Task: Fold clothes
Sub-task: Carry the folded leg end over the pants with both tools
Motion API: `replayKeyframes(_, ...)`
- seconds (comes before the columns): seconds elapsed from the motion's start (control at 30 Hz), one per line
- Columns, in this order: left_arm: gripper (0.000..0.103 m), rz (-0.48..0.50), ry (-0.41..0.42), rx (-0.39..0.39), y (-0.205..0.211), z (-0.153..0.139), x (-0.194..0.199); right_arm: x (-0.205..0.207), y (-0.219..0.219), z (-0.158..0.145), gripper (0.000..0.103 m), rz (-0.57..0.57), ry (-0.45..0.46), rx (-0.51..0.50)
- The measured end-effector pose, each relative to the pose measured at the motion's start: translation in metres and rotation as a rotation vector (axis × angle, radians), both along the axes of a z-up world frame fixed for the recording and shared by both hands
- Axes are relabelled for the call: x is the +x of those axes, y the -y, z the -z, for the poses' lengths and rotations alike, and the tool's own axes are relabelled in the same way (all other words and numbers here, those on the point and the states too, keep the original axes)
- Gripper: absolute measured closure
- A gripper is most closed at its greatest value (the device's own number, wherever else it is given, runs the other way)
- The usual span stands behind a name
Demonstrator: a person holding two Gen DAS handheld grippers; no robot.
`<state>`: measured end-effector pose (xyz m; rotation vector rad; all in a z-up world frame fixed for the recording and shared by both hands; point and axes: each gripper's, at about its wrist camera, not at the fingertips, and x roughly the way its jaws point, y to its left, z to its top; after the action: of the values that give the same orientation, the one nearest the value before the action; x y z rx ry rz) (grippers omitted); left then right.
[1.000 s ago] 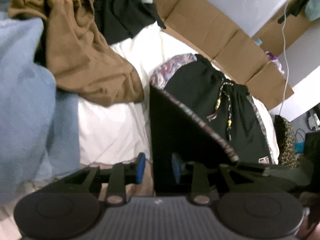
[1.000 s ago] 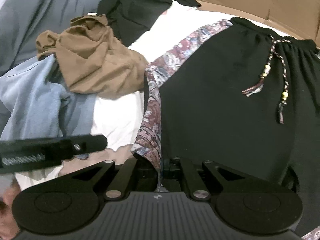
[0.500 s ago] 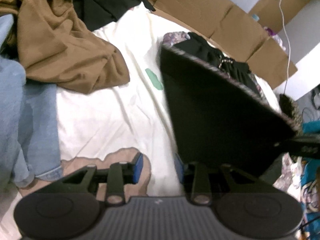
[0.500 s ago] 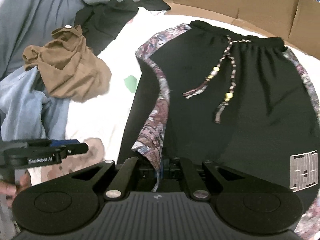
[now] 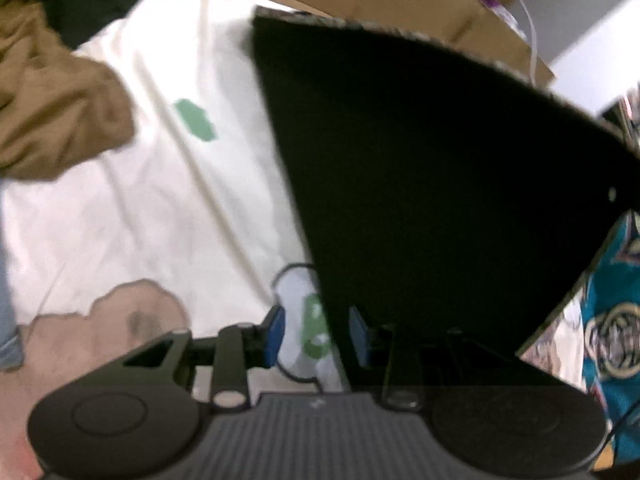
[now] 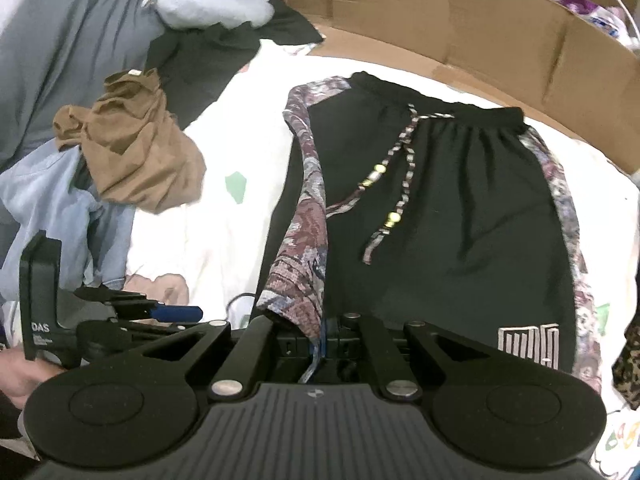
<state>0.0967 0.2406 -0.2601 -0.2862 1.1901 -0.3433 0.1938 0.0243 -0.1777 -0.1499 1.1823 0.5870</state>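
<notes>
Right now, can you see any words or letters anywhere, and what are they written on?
"DAS": white letters on the side of the left gripper; anything before them is cut off.
Smaller white print beneath it: too small to read.
White block design on the black shorts: stylised bars, not readable as letters.

Right claw (image 6: 320,344) clamping black shorts (image 6: 440,220)

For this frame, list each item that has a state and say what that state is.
black shorts: spread flat on the sheet, left side panel lifted.
drawstring: loose, untied, lying on the front.
right gripper: jaws shut on the patterned edge of the shorts.
left gripper: jaws apart, gripping nothing.
brown garment: crumpled, unfolded.
blue jeans: heaped, unfolded.
black garment: unfolded, rumpled.
</notes>
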Motion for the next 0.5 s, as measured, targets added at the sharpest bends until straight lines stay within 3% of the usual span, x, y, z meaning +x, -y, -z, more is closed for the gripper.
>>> replayKeyframes(0.27,0.064,0.066,-0.025,-0.006,0.024,0.001,0.008,0.013,0.063,-0.008,0.102,0.064,0.022,-0.051)
replayKeyframes(0.5,0.064,0.138,-0.057,0.009,0.053,0.006,0.008,0.013,0.132,0.0,0.102,0.189,0.018,-0.067)
